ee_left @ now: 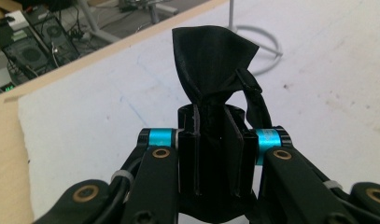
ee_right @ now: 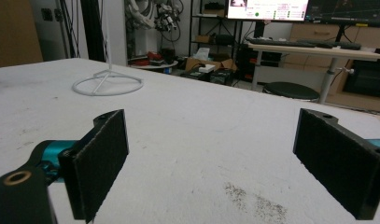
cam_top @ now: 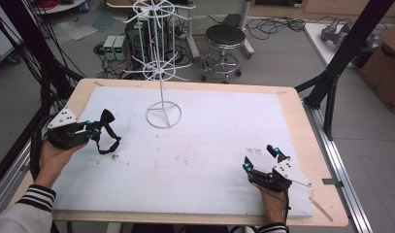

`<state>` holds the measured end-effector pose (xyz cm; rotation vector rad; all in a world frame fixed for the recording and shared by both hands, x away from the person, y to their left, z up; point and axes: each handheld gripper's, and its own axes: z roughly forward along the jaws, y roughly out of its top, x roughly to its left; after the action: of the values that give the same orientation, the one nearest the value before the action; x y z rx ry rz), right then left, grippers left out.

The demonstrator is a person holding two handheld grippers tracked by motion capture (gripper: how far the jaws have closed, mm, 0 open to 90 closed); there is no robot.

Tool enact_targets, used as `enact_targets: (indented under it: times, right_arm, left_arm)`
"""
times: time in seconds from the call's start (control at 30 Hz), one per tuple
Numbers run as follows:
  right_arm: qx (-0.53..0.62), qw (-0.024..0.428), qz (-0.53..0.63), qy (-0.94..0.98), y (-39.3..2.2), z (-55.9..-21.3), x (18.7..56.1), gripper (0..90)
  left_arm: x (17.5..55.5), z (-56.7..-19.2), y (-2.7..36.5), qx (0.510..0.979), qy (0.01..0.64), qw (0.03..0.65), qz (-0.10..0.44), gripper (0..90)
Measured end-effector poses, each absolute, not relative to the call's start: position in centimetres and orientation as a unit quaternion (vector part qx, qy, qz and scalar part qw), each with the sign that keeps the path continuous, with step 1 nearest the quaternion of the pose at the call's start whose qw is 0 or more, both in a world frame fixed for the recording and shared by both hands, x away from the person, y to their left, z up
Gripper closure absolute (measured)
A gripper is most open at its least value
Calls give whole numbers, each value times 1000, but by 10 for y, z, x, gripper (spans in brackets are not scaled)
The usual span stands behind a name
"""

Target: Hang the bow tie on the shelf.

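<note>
White wire display rack (cam_top: 161,58) stands on the white table mat (cam_top: 200,160), ring base toward the far edge. Beyond the rack, on the floor: black round stool (cam_top: 225,36), two small grey boxes (cam_top: 115,47). Far right of rack: cardboard box (cam_top: 386,63).

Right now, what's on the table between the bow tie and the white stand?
Nothing: in the high view the white mat is bare between the bow tie, held in the left gripper, and the stand.
</note>
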<state>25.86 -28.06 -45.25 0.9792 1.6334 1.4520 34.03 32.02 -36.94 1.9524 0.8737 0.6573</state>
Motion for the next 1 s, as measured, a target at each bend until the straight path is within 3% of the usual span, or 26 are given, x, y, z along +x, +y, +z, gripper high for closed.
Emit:
enact_targets:
  times: [1.0]
  right_arm:
    - [379, 364, 567, 634, -282, -453, 259, 94]
  left_arm:
    - [366, -303, 268, 744, 307, 508, 307, 767]
